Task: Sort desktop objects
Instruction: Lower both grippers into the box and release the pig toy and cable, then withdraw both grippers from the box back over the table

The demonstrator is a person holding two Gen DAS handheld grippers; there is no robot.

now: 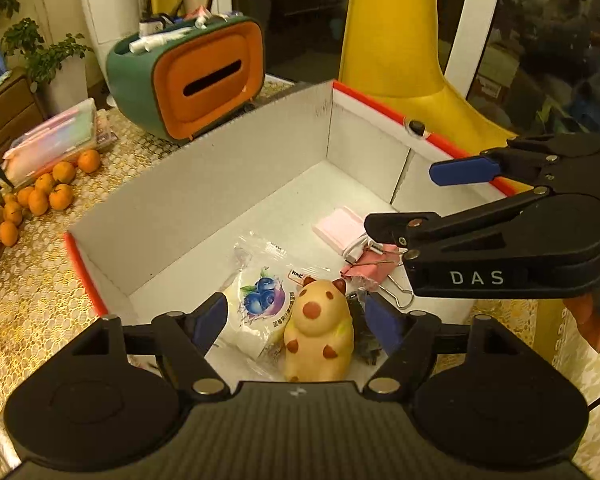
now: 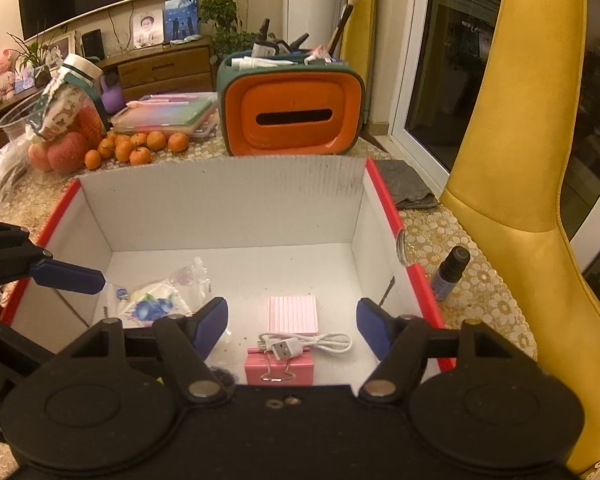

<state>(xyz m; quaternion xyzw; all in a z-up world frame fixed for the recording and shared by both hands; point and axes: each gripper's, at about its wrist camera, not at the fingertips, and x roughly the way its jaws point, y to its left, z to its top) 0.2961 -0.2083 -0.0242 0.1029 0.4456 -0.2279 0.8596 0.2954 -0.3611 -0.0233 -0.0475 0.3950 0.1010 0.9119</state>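
Observation:
A white cardboard box with red edges holds several objects. A yellow hamster toy stands in it between my left gripper's open fingers, not pinched. Beside it lie a blueberry snack packet, a pink pad, a white USB cable and a pink binder clip. My right gripper hangs open and empty over the pad and cable; it also shows in the left wrist view.
A green and orange tissue box stands behind the box. Tangerines and a plastic case lie at the left. A small blue bottle stands right of the box, near a yellow chair.

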